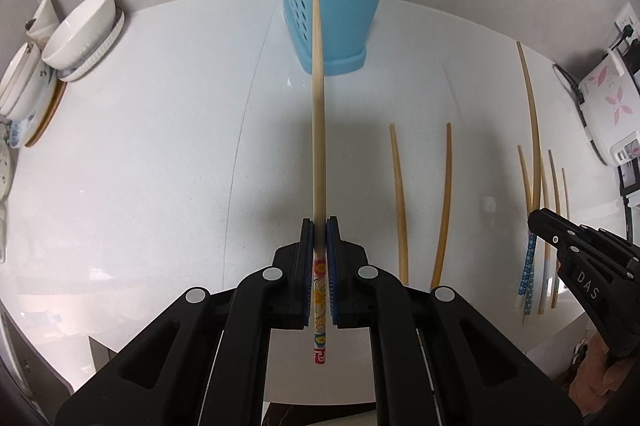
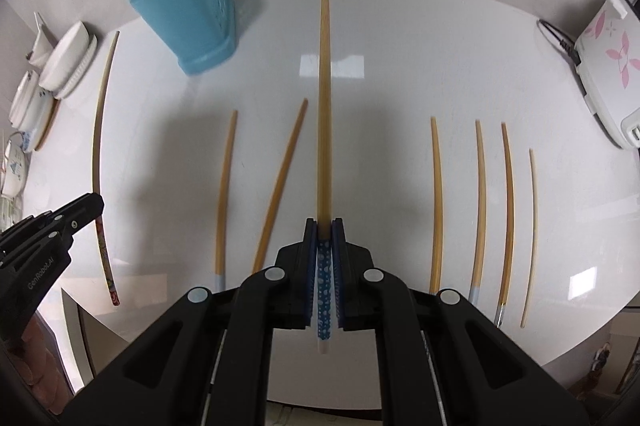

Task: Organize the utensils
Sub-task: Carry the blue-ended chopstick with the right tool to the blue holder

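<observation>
My left gripper [image 1: 320, 226] is shut on a bamboo chopstick with a red flowered handle [image 1: 318, 113], held above the white table and pointing at the blue utensil holder [image 1: 332, 5]. The holder has a chopstick and a pale utensil inside. My right gripper [image 2: 325, 224] is shut on a chopstick with a blue dotted handle [image 2: 324, 97], held above the table. The holder shows at the back left in the right wrist view [image 2: 188, 13]. The left gripper [image 2: 86, 207] and its chopstick [image 2: 98, 129] show at the left there. The right gripper [image 1: 538, 220] shows at the right edge.
Several loose chopsticks lie on the white table [image 2: 400, 73], two left of my right gripper [image 2: 224, 193] and several to its right [image 2: 480, 201]. Stacked white bowls and plates [image 1: 76, 33] stand at the left edge. A white appliance with pink flowers [image 2: 612, 65] stands at the right.
</observation>
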